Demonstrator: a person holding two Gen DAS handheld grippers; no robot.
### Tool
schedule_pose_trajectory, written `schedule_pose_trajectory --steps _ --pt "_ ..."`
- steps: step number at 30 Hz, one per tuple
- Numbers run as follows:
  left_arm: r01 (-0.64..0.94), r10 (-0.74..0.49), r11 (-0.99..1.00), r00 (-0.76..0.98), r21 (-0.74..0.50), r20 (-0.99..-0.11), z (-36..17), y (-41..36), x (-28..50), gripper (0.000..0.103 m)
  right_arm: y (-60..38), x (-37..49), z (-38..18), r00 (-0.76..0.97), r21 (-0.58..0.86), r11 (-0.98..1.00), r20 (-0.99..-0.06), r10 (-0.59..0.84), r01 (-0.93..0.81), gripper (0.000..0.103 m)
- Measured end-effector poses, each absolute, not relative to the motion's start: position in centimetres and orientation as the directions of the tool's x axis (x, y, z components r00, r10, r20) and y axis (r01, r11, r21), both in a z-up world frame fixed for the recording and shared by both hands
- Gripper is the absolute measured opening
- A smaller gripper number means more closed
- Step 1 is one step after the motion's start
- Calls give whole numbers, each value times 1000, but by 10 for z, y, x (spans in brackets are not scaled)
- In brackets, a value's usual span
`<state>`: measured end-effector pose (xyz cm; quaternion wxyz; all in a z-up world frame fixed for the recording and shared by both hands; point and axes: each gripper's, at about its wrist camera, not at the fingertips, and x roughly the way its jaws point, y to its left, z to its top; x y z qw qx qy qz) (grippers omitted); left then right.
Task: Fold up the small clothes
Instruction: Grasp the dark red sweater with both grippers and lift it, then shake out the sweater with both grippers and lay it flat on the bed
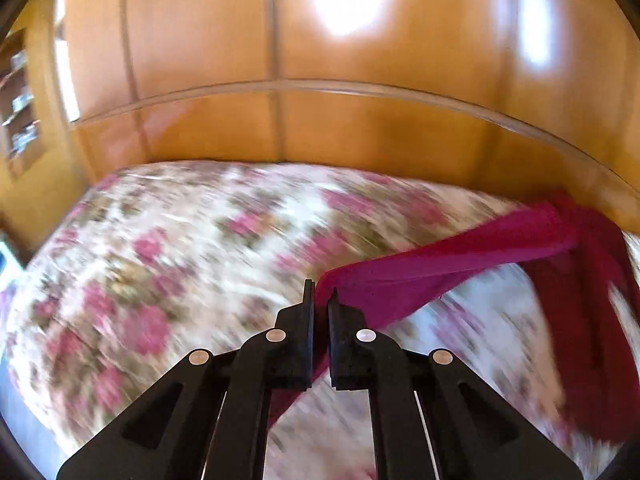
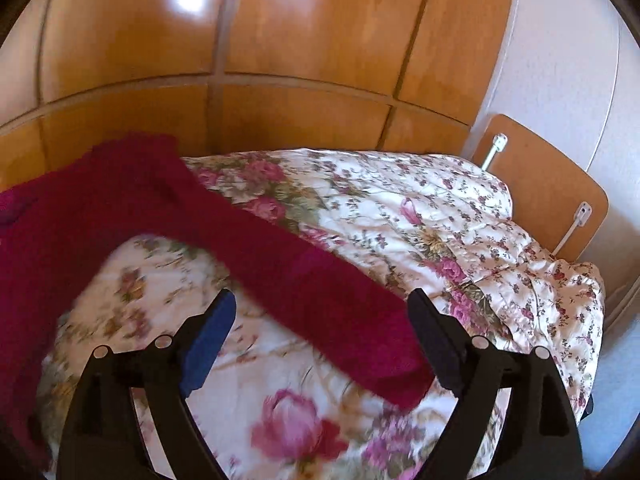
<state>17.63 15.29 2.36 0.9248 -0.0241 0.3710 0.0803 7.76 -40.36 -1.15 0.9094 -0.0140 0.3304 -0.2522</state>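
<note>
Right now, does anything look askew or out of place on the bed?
The dark red garment is askew: one end stretched taut from the shut left gripper, a limb slanting across the floral bedspread.

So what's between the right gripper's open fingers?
In the right wrist view, the red garment crosses between the right gripper fingers, flowered bedspread beneath.

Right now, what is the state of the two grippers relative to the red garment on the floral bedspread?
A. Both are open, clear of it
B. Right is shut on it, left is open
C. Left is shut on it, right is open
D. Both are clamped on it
C: the left gripper pinches the red garment taut, while the right gripper stands wide open with cloth lying loose between its fingers.
</note>
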Motion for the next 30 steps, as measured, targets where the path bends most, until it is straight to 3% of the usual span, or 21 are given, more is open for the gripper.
schedule_pose_trajectory --steps 2,4,6,8,10,13,16,18,22,24,28,29,30 --pt "-231 176 973 686 18 -706 24 171 205 6 -391 71 -11 670 -162 899 -616 -414 407 88" --pt "-267 191 964 645 16 -740 21 180 224 22 -378 69 -12 683 -118 926 -643 -346 358 88" --pt "-305 216 952 639 15 -738 21 181 232 60 -365 72 -17 688 1 961 -698 -198 277 88" --pt "-310 225 951 676 6 -702 25 175 227 71 -352 80 -24 685 126 970 -727 -53 209 87" --pt "-275 170 960 715 -49 -679 29 170 216 71 -339 89 -31 677 241 958 -732 75 154 80" --pt "-100 -45 980 734 -174 -678 23 139 193 71 -320 116 -50 635 424 900 -723 271 99 69" --pt "88 -281 950 663 -301 -694 1 95 175 62 -303 138 -67 587 551 831 -697 412 71 63" --pt "158 -401 909 586 -386 -704 -18 68 170 56 -293 151 -77 576 588 804 -690 439 91 44" --pt "214 -552 830 450 -515 -702 -54 12 168 56 -286 158 -74 595 601 793 -674 438 97 21" --pt "208 -632 769 388 -604 -671 -67 -9 170 56 -289 156 -65 611 562 823 -681 404 81 14" --pt "180 -706 698 330 -693 -626 -82 -36 176 56 -303 150 -54 634 502 861 -693 345 80 11" --pt "176 -705 699 329 -693 -628 -83 -42 177 41 -309 147 -52 642 485 870 -695 322 90 10" --pt "182 -711 696 309 -695 -631 -85 -47 177 14 -313 147 -51 648 468 878 -700 299 101 10"
